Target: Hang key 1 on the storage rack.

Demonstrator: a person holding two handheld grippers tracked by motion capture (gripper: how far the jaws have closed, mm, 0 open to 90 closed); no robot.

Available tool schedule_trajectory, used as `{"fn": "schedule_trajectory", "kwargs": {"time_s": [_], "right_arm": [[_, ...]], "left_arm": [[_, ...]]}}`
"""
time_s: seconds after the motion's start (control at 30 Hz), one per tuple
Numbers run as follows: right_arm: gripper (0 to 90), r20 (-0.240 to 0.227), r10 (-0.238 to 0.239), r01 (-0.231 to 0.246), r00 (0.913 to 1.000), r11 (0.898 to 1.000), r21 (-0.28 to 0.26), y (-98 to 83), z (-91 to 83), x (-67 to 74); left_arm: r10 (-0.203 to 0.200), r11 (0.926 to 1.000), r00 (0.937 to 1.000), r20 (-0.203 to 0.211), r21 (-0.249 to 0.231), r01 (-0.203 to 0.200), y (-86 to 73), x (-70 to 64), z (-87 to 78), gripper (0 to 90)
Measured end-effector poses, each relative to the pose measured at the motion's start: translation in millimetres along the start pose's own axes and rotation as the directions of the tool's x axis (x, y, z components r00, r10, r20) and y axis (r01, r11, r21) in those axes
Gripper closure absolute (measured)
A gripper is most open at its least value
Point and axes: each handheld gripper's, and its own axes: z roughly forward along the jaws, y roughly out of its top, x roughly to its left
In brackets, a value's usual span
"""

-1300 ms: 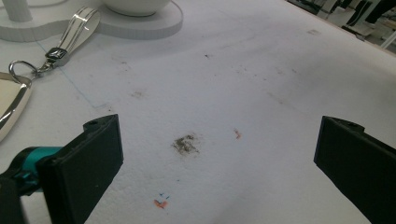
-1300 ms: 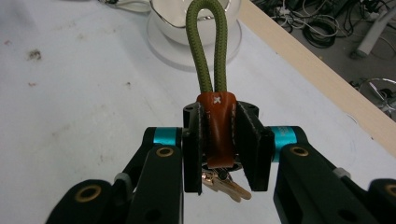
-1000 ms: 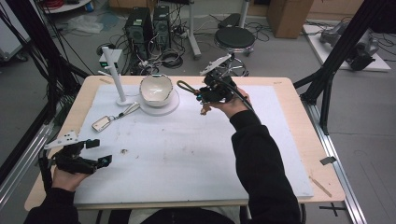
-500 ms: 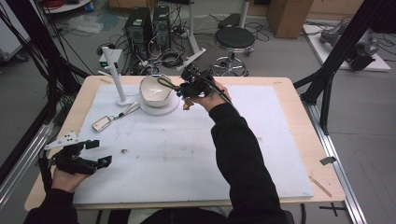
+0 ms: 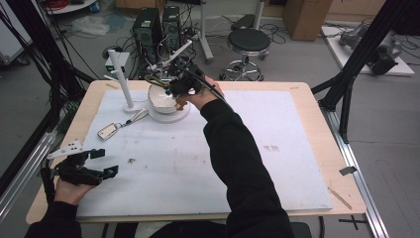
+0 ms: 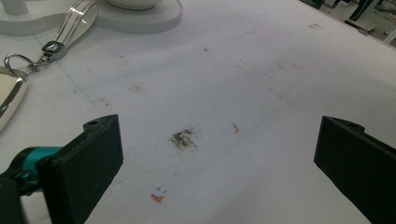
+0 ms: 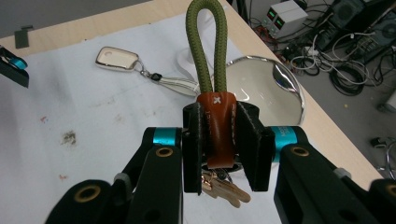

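Note:
My right gripper point(image 7: 220, 140) is shut on a keychain: its pads pinch the brown leather tab point(image 7: 218, 122), an olive rope loop point(image 7: 207, 51) sticks out ahead, and brass keys point(image 7: 226, 189) hang below. In the high view the right gripper point(image 5: 168, 89) hovers over a shiny metal bowl point(image 5: 159, 100) that sits on a white base point(image 5: 182, 115) at the far left of the table. My left gripper point(image 5: 105, 162) rests near the front left corner. In its own view the left gripper point(image 6: 219, 158) is open with only bare mat between its jaws.
A silver key fob point(image 5: 110, 130) with a strap lies left of the base, also in the right gripper view point(image 7: 116, 58). A white post point(image 5: 124, 82) stands beside the bowl. The white mat point(image 5: 277, 148) covers most of the wooden table. Computers and a stool stand behind.
The right gripper has carried the keychain leftward and slightly away, from right of the bowl to above it. The left gripper has stayed still.

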Motion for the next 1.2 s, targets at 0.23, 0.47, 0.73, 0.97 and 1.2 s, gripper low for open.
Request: {"fn": "schedule_trajectory", "kwargs": {"time_s": [0.23, 0.47, 0.73, 0.97, 1.2], "right_arm": [[72.5, -0.002, -0.023, 0.023, 0.9997, 1.000, 0.010, 22.3, 16.4, 5.9], [72.5, -0.007, -0.058, 0.058, 0.9983, 0.998, 0.007, 49.0, 30.0, 17.2], [72.5, -0.006, -0.088, 0.088, 0.9961, 0.996, -0.004, 70.4, 44.8, 29.3], [72.5, 0.014, -0.100, 0.101, 0.9949, 0.995, -0.017, 84.3, 56.1, 36.4], [72.5, 0.016, -0.098, 0.098, 0.9950, 0.995, 0.006, 95.8, 65.6, 40.7]], "left_arm": [[-0.001, 1.0000, 1.0000, -0.005, -0.006, 0.001, 0.1, 1.1, -0.7, 1.7], [0.000, 1.0000, 1.0000, -0.006, -0.006, 0.000, 0.0, 1.7, -0.7, 1.8], [0.001, 1.0000, 1.0000, -0.005, -0.004, -0.001, -0.3, 3.1, -0.8, 1.7], [0.005, 1.0000, 1.0000, 0.000, 0.000, -0.005, -0.4, 2.2, -0.5, 1.7], [0.005, 1.0000, 1.0000, 0.003, 0.004, -0.005, -0.6, 1.4, -0.4, 1.7]]}}
